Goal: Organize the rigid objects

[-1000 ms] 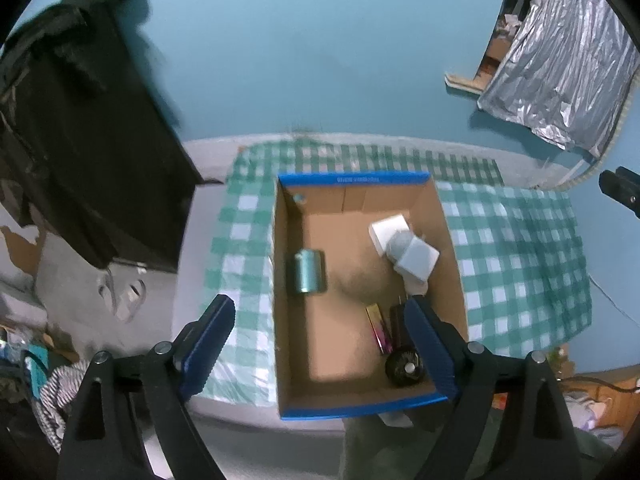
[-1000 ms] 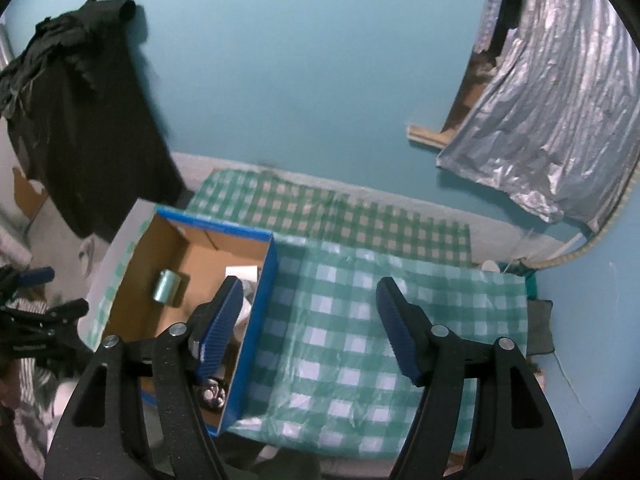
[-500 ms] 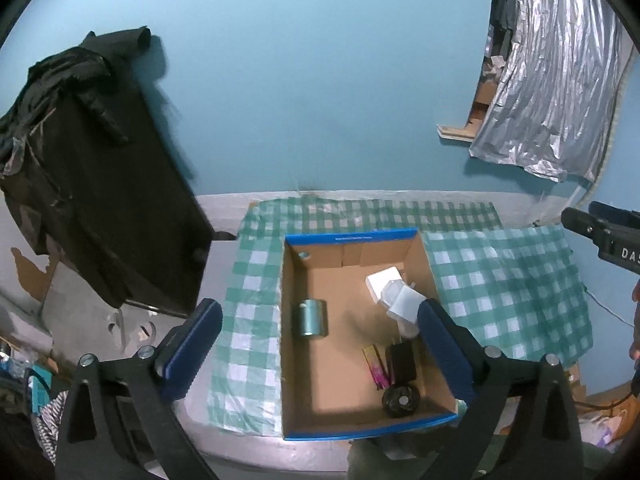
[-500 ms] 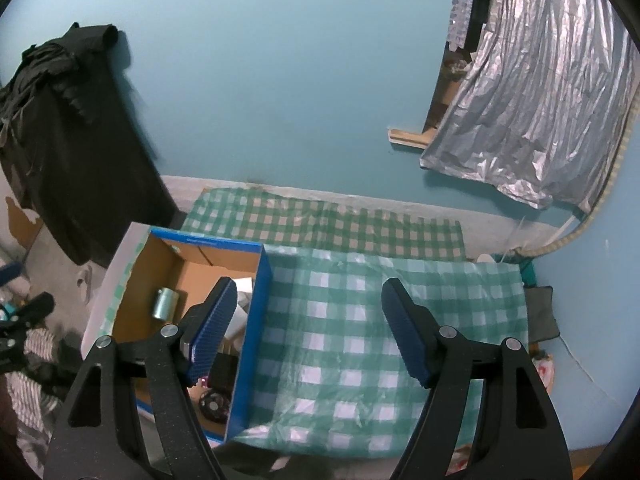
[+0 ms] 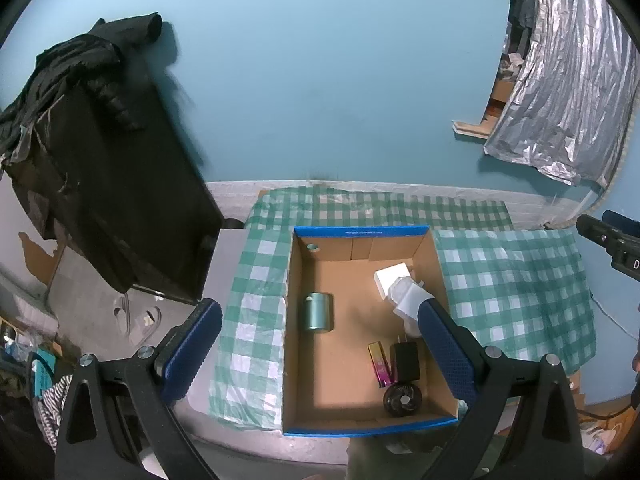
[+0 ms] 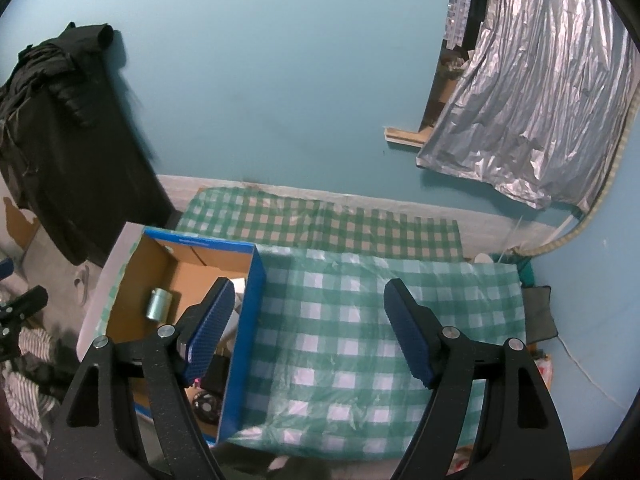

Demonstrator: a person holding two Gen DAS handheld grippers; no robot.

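Note:
A blue-rimmed cardboard box (image 5: 362,231) sits on a green checked cloth (image 5: 512,280). Inside lie a metal can (image 5: 318,311), white blocks (image 5: 400,288), a black charger (image 5: 405,360), a purple-gold lighter (image 5: 379,364) and a small black fan (image 5: 402,399). My left gripper (image 5: 320,354) is open and empty, high above the box. My right gripper (image 6: 310,328) is open and empty, above the cloth beside the box (image 6: 244,308); the can (image 6: 158,303) shows there too.
A black jacket (image 5: 80,120) hangs over dark furniture at the left. Silver foil sheet (image 5: 560,92) hangs at the right on the blue wall. Clutter lies on the floor at the lower left (image 5: 44,380).
Both grippers have risen and pulled back from the table, so the box and cloth look smaller. Nothing in the box has moved.

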